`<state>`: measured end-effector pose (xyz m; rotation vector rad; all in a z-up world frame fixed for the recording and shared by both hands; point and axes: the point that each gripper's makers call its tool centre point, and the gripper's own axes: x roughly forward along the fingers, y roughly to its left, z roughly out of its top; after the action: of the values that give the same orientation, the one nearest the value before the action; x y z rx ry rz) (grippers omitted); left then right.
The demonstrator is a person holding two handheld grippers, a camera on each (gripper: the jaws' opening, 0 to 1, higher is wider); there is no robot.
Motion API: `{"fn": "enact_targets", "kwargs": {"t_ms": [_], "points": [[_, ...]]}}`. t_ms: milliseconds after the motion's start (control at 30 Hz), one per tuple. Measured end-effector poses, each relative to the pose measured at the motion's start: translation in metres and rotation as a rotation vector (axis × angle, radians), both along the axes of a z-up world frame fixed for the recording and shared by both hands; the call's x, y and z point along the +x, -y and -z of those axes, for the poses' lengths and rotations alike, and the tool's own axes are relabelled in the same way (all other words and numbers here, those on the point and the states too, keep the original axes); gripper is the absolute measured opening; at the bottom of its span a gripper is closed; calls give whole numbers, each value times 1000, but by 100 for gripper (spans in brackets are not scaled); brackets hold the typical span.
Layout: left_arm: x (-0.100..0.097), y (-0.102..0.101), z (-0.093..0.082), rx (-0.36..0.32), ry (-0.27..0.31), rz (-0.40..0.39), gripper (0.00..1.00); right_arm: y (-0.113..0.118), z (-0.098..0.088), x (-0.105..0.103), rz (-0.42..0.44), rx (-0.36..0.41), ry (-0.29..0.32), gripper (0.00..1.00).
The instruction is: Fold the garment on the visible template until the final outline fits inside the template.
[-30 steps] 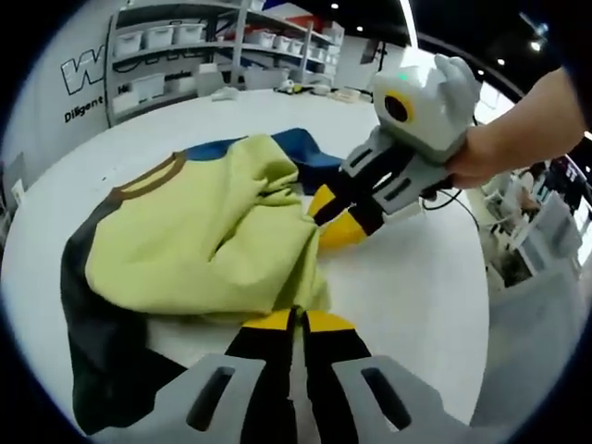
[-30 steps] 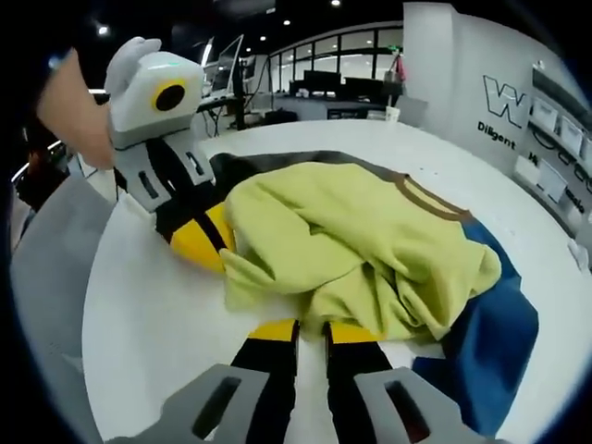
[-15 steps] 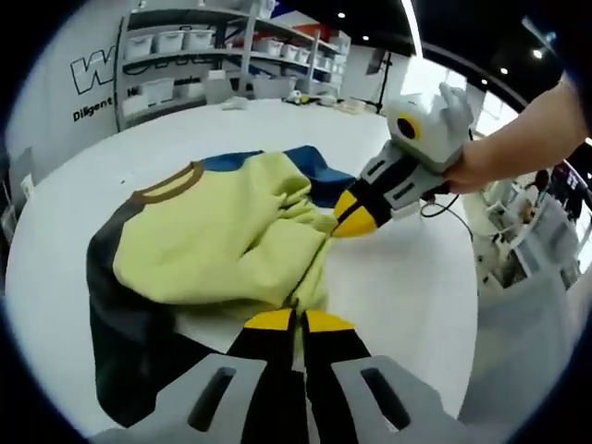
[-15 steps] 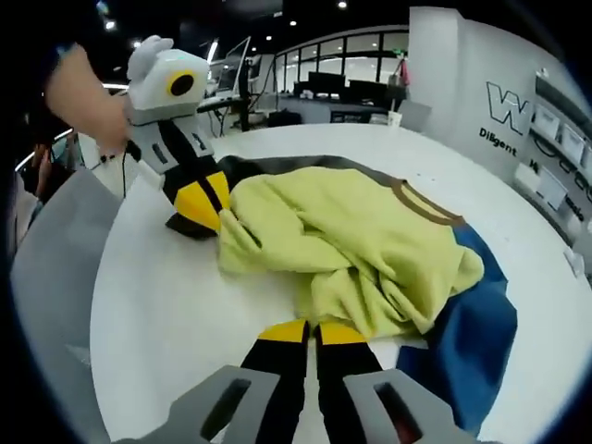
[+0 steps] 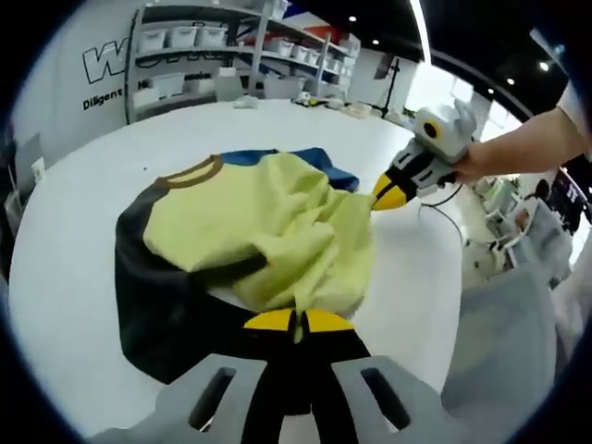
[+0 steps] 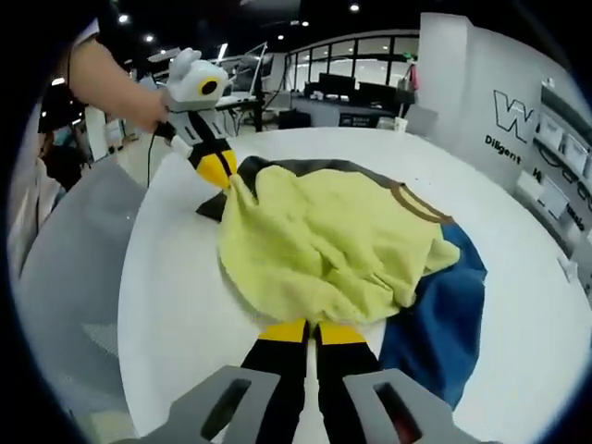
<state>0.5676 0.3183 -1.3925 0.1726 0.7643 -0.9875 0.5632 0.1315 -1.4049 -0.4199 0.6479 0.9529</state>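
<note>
One garment (image 5: 250, 231), yellow-green body with one dark sleeve and one blue sleeve, lies bunched on the white desk (image 5: 83, 231) directly ahead of both sets of fingers. The left gripper (image 5: 298, 321) is clamped together on the yellow hem. The right gripper (image 6: 312, 330) is likewise clamped on a yellow edge.

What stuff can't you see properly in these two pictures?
- The fold template: hidden, left gripper view and right gripper view, under the yellow-green top with dark and blue sleeves, if there at all.
- The wall lettering: right gripper view, cut off by the edge.
- The white shelf bins: left gripper view, too small to see inside.
- The dark sleeve's end: right gripper view, behind the yellow cloth.
</note>
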Motion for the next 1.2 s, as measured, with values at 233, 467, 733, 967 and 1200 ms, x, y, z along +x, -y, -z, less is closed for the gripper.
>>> {"fn": "enact_targets", "kwargs": {"t_ms": [233,467,733,967,1200], "points": [[-24,-1,6,-6,-42,24,2,10,3,-23,-6,-2,-27,0],[-45,-1,13,-13,-84,38,2,13,11,-49,-36,-21,-50,0],[-70,0,22,-10,-136,50,2,13,20,-71,-49,-36,-72,0],[-85,1,23,-21,-153,66,3,14,28,-89,-54,-47,-87,0],[-81,-13,27,8,-116,28,10,18,32,-96,-34,-54,-92,0]]}}
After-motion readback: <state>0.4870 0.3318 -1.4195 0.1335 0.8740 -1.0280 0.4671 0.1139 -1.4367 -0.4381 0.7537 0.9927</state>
